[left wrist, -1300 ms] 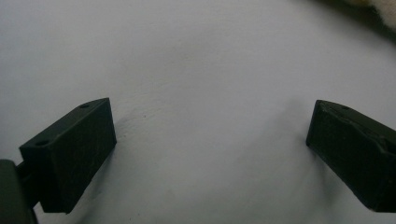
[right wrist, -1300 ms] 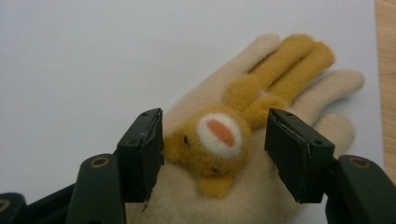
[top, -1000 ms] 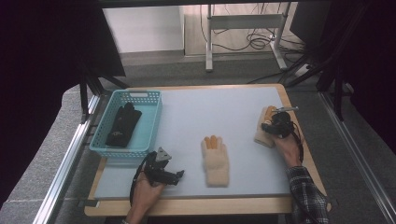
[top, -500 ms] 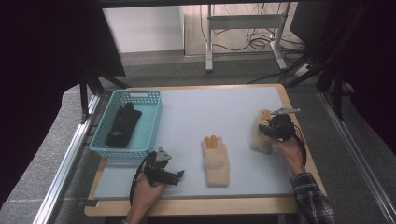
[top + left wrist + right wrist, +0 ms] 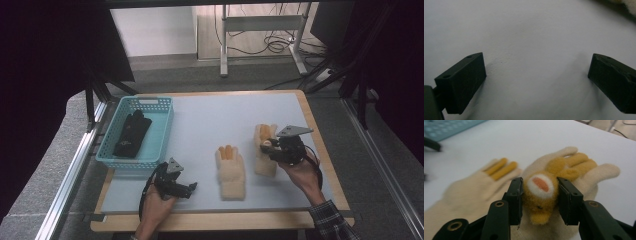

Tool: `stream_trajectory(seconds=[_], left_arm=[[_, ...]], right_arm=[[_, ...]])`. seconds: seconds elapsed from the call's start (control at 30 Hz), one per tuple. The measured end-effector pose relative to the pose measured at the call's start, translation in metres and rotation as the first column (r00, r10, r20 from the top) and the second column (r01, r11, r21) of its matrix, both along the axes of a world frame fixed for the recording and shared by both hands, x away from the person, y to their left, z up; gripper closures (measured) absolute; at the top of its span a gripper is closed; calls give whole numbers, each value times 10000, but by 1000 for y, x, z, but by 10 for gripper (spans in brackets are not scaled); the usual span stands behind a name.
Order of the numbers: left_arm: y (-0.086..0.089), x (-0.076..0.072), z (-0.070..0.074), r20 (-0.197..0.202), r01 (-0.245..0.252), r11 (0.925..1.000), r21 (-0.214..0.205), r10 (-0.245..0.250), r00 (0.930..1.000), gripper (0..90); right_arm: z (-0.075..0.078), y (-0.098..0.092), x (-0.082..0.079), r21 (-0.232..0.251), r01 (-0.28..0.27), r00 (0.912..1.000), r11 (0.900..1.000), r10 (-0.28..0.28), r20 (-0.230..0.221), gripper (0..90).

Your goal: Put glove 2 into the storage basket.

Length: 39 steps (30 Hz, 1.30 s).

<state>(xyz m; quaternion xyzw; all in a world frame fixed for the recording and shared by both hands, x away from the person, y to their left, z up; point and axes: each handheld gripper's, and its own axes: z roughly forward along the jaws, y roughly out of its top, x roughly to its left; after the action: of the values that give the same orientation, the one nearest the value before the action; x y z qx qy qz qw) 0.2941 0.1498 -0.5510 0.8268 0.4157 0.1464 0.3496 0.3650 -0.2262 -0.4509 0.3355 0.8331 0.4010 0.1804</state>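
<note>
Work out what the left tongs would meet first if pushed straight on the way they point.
Probably the cream glove lying mid-table: the left tongs, open and empty, point roughly at it across the bare mat, though depth is unclear.

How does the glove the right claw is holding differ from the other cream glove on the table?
The held glove is clamped at its orange animal patch by the right claw; the middle glove lies untouched. The held glove sits nearer the table's right edge, the middle glove nearer the centre. Both are cream with orange-yellow fingers.

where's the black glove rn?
High view: the black glove lies inside the blue basket at the table's left, up from the left gripper.
</note>
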Motion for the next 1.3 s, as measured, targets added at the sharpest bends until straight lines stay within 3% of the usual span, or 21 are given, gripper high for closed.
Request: stream_trajectory(seconds=[0.17, 0.33, 0.43, 0.6, 0.73, 0.87, 0.97, 1.07, 1.17, 1.3], left_arm=[[0, 0, 0, 3, 0, 10000, 6, 0, 10000, 18], [0, 0, 0, -10, -13, 10000, -15, 13, 10000, 18], [0, 0, 0, 4, 2, 10000, 2, -2, 10000, 18], [0, 0, 0, -15, 27, 10000, 30, -27, 10000, 18], [0, 0, 0, -11, 19, 10000, 33, -19, 10000, 18], [0, 0, 0, -6, 19, 10000, 32, -19, 10000, 18], [0, 0, 0, -6, 24, 10000, 39, -24, 10000, 18], [0, 0, 0, -4, 23, 10000, 38, -23, 10000, 18], [0, 0, 0, -4, 22, 10000, 38, -22, 10000, 18], [0, 0, 0, -2, 13, 10000, 18, -13, 10000, 18]], right_arm=[[3, 25, -23, 102, -936, 9956, 9956, 937, -82, 573], [0, 52, -38, 272, -1752, 9838, 9842, 1760, -327, 573], [-6, 68, -42, 131, -2068, 9773, 9783, 2072, -433, 573], [-23, 86, -40, -272, -2210, 9738, 9749, 2190, -615, 572], [-39, 93, -34, -332, -1990, 9786, 9794, 1967, -608, 531], [-50, 93, -31, -101, -2030, 9749, 9791, 2012, -950, 396], [-41, 85, -32, 251, -1953, 9766, 9804, 1968, -865, 322], [-31, 69, -34, 446, -1722, 9824, 9840, 1749, -658, 317], [-31, 50, -34, 471, -1418, 9855, 9888, 1455, -871, 403], [-43, 31, -37, 219, -1269, 9831, 9917, 1286, -1302, 622]])
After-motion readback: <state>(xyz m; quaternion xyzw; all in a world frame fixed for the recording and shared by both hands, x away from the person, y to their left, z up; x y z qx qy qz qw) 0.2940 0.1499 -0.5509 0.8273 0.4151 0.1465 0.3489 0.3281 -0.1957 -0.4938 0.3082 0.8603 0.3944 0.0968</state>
